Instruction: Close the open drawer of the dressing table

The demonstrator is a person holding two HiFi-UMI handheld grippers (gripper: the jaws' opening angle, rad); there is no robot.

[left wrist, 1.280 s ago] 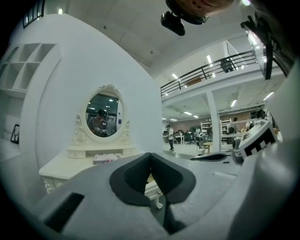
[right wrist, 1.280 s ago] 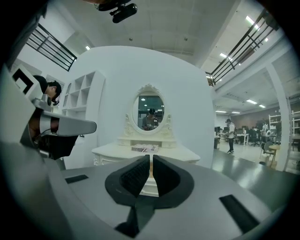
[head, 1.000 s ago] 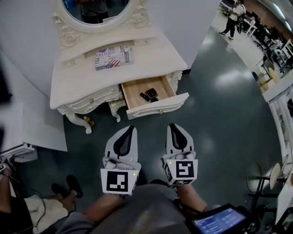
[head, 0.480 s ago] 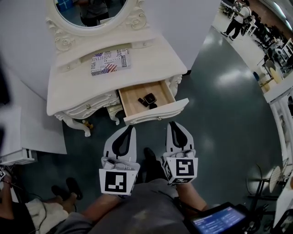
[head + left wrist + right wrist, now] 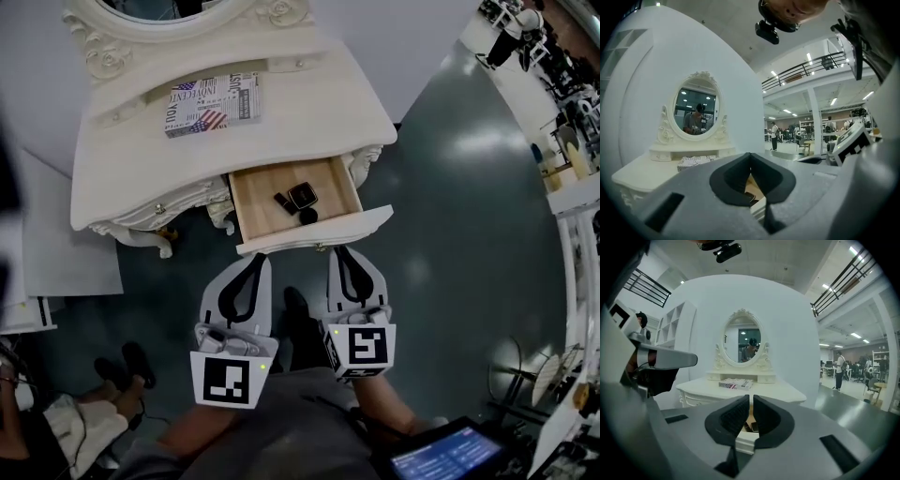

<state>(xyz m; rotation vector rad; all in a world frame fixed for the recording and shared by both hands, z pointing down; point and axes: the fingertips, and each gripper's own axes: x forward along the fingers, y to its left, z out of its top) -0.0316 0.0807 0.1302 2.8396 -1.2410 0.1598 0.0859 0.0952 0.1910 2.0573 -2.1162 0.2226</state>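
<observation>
The drawer of the dressing table stands pulled out from the right half of the table's front, its pale wooden inside open to the head view and its white front panel facing six o'clock. A few small dark items lie together near the middle of the drawer floor. On the table top, at about eleven o'clock from the drawer, lies a printed box with a flag pattern, and the carved frame of an oval mirror rises at twelve o'clock beyond it. The left gripper and the right gripper are side by side at six o'clock from the drawer, both pointing toward twelve o'clock at the front panel. The right gripper's tips are just beside the panel's lower edge, and the left gripper's are near its left end; whether either touches it cannot be told. Each gripper's own view shows its two jaws brought together at the tips with nothing clamped between them. A seated person shows at seven o'clock on the dark floor.
</observation>
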